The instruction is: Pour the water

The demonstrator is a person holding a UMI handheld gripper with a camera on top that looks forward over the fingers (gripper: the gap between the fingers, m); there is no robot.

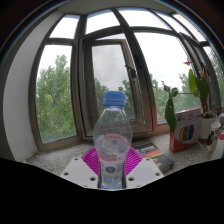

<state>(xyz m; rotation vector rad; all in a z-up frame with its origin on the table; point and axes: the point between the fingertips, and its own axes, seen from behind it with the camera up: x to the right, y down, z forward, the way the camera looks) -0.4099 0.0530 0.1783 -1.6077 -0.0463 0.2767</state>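
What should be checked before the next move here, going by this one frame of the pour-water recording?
1. Bottle is between the fingers: ok, it stands upright between the pink pads.
2. Gripper has a firm hold: cannot tell; the bottle hides the contact at both sides.
3. Cap is off for pouring: not ok, a blue cap still sits on the neck.
4. Water is in the bottle: ok, the clear body looks filled most of the way up.
5. Receiving vessel is in reach: cannot tell; no cup or glass shows.
6. Surroundings clear for tilting: ok to the left; a potted plant and a box stand to the right on the windowsill.
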